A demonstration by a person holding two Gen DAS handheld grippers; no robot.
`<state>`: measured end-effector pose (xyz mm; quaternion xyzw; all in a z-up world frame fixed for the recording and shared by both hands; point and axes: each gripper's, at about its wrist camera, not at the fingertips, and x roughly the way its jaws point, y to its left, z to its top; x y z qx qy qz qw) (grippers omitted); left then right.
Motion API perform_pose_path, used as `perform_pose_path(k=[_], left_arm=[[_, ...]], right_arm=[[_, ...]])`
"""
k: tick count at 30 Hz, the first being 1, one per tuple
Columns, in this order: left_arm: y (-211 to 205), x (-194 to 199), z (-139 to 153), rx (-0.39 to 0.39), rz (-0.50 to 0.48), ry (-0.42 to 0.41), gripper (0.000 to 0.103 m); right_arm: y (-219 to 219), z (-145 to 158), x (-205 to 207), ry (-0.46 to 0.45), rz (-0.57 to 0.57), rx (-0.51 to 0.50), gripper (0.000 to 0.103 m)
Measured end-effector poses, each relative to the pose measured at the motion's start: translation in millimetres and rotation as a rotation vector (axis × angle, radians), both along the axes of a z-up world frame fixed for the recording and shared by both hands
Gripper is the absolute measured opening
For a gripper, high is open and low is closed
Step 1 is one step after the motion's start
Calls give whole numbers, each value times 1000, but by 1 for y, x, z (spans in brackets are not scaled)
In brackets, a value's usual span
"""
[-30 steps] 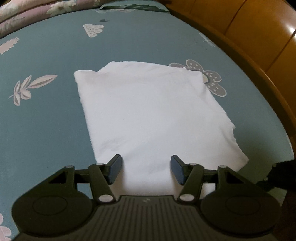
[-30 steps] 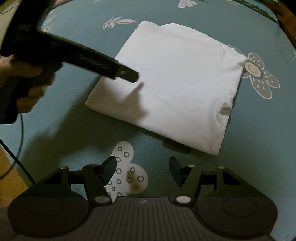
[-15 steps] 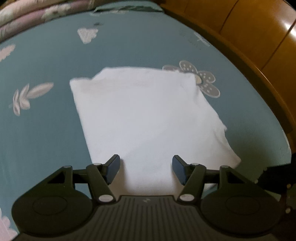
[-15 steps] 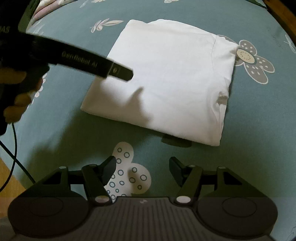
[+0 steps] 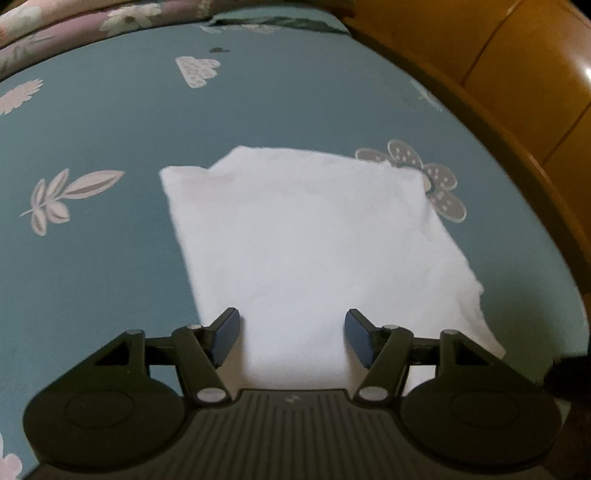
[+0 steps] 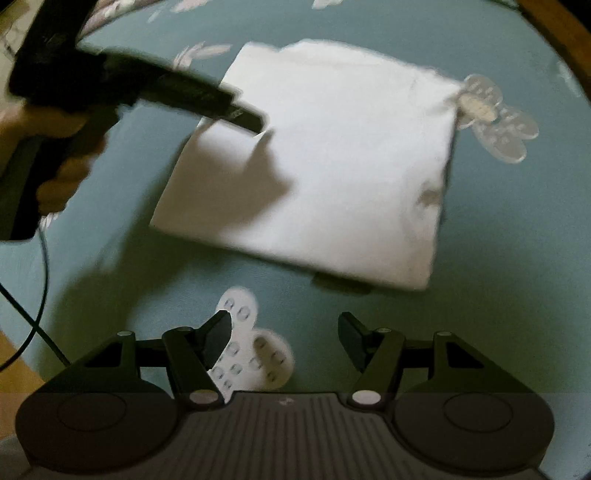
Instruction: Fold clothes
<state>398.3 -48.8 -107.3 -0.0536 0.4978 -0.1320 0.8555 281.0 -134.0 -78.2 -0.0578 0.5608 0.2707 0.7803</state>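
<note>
A white garment (image 5: 306,236) lies folded into a flat rectangle on the teal flowered bedsheet (image 5: 110,266). My left gripper (image 5: 291,338) hovers open over the garment's near edge, nothing between its fingers. In the right wrist view the same white garment (image 6: 332,173) lies ahead, and the left gripper's dark body (image 6: 155,88), held by a hand (image 6: 55,158), reaches over its left edge. My right gripper (image 6: 284,338) stands open above bare sheet short of the garment's near edge.
A wooden bed frame (image 5: 517,122) curves along the right of the left wrist view. A pink flowered quilt (image 5: 74,26) lies bunched at the far edge. A black cable (image 6: 33,295) hangs at the left of the right wrist view.
The left gripper has drifted slightly relative to the garment, staying over its near edge. The right wrist view has rolled, so the garment now sits tilted. Both jaws stay open.
</note>
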Motion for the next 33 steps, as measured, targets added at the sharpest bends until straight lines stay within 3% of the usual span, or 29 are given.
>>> perform_pose_path(k=[5, 10, 14, 21, 25, 28, 30, 33], left_arm=[[23, -11, 7, 10, 65, 8, 64], [32, -13, 8, 3, 115, 19, 64], [32, -12, 9, -10, 123, 19, 64], [34, -10, 11, -13, 130, 7, 64], [32, -9, 12, -13, 123, 7, 64], [34, -8, 13, -8, 114, 4, 64], [37, -7, 13, -4, 116, -1, 64], [41, -4, 11, 4, 138, 0, 64]], right_arm=[[-9, 18, 36, -138, -45, 41, 68], [-5, 12, 71, -230, -47, 44, 68], [-4, -13, 84, -183, -23, -37, 68], [-1, 10, 82, -233, -13, -13, 68], [6, -7, 97, -197, -30, -14, 68], [-2, -19, 95, -161, -47, -78, 68], [-12, -16, 95, -142, -86, -71, 68], [-16, -2, 102, -185, -118, -24, 68]])
